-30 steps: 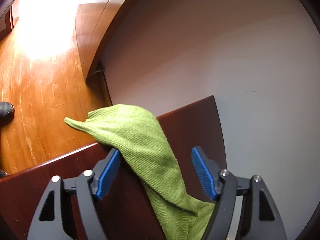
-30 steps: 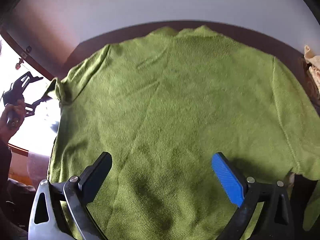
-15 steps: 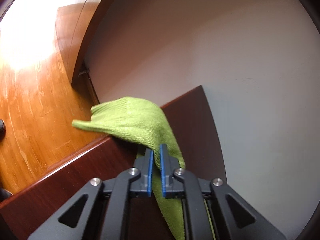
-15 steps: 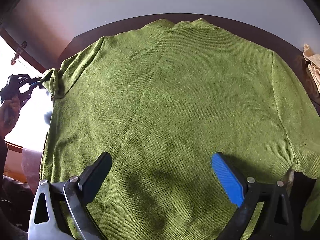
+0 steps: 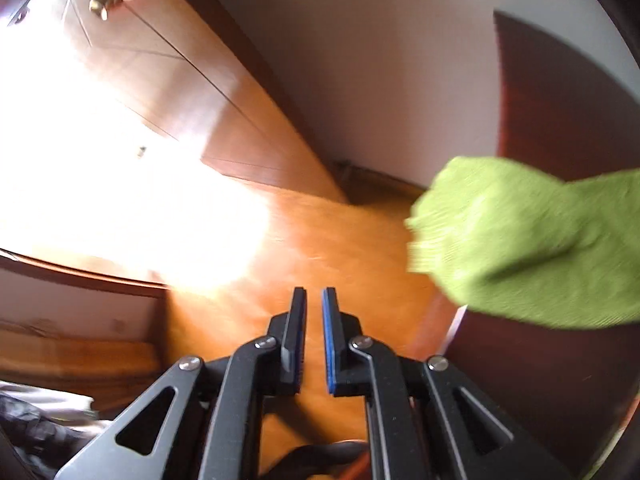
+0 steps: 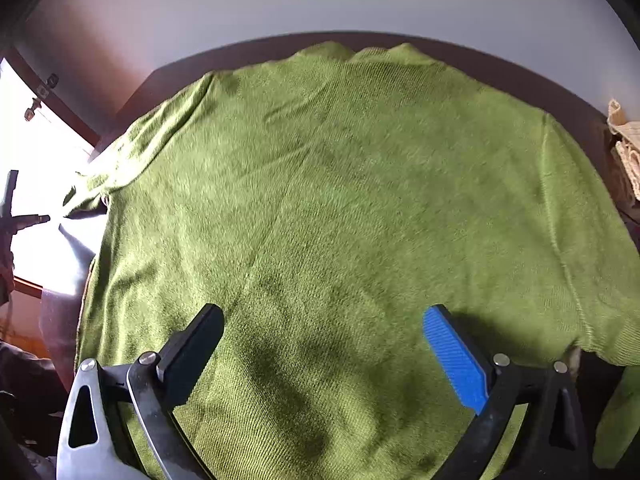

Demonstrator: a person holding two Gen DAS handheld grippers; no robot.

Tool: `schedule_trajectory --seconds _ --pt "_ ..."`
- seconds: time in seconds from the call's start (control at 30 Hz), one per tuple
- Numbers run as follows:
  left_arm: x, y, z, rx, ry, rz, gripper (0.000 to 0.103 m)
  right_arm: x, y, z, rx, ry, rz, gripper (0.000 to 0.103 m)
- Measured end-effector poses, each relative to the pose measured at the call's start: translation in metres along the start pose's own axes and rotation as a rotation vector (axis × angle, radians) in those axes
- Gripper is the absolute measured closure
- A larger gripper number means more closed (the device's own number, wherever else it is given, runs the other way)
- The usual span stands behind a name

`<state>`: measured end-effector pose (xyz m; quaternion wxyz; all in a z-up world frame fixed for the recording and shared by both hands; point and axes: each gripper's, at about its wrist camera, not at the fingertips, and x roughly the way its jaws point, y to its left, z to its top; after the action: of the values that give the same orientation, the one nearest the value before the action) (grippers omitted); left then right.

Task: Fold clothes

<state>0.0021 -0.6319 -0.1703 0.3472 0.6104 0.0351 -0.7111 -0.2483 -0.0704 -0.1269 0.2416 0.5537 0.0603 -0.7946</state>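
A green knit sweater (image 6: 340, 208) lies spread flat on a dark wooden table (image 6: 500, 68), collar at the far edge. My right gripper (image 6: 324, 344) is open and hovers over the sweater's lower middle, holding nothing. My left gripper (image 5: 314, 300) has its jaws nearly closed with a thin empty gap and holds nothing; it points off the table toward the floor. The sweater's left sleeve (image 5: 532, 240) lies at the table corner, to the right of the left gripper and apart from it. The left gripper also shows small at the far left of the right wrist view (image 6: 24, 220).
An orange wooden floor (image 5: 320, 240) with a bright sun patch lies beyond the table's left edge. A wooden door (image 5: 160, 80) and a white wall stand behind. A beige cloth (image 6: 624, 140) sits at the table's right edge.
My left gripper let go of the sleeve and swung left away from the table. The sleeve now lies flatter at the corner. My right gripper stayed open over the sweater.
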Motion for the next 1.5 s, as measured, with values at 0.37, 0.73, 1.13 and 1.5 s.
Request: schedule_trajectory --seconds 0.37,0.73,1.13,1.5 --pt "-0.117 -0.137 0.027 0.163 -0.320 -0.294 0.060 -0.005 -0.032 0.009 0.123 -0.043 -0.078 0.001" --pt "-0.130 -0.302 0.021 0.317 -0.264 -0.538 0.051 -0.103 -0.163 -0.055 0.487 -0.245 -0.143 0.001" --pt "-0.108 -0.332 0.037 0.221 -0.261 -0.499 0.012 -0.042 -0.281 -0.049 0.518 -0.065 -0.356 0.000" --pt "-0.099 -0.338 0.058 0.096 -0.328 -0.469 0.005 -0.036 -0.318 -0.020 0.491 -0.115 -0.358 0.000"
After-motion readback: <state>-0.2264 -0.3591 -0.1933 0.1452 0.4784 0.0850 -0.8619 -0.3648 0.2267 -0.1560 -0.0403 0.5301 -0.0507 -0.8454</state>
